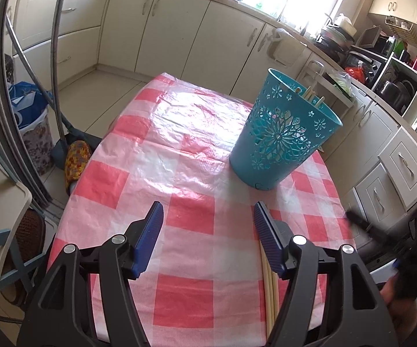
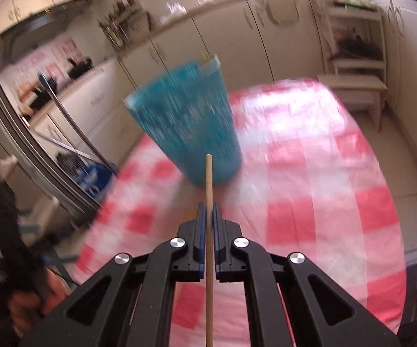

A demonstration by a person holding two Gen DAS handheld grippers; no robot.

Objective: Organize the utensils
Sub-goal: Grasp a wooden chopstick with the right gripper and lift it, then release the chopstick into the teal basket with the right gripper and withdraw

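Chopsticks (image 1: 312, 94) upright inside teal basket (image 1: 283, 133).

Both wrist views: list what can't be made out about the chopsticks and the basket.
- Basket contents, left wrist view: only a few stick tips show above the rim; the wall hides how many are inside.
- Basket, right wrist view: motion blur wipes out its pattern.
- Chopsticks on the table, left wrist view: the left tool finger and the bottom edge cut them off.
- Chopstick in the shut right tool: its lower end runs off the frame.
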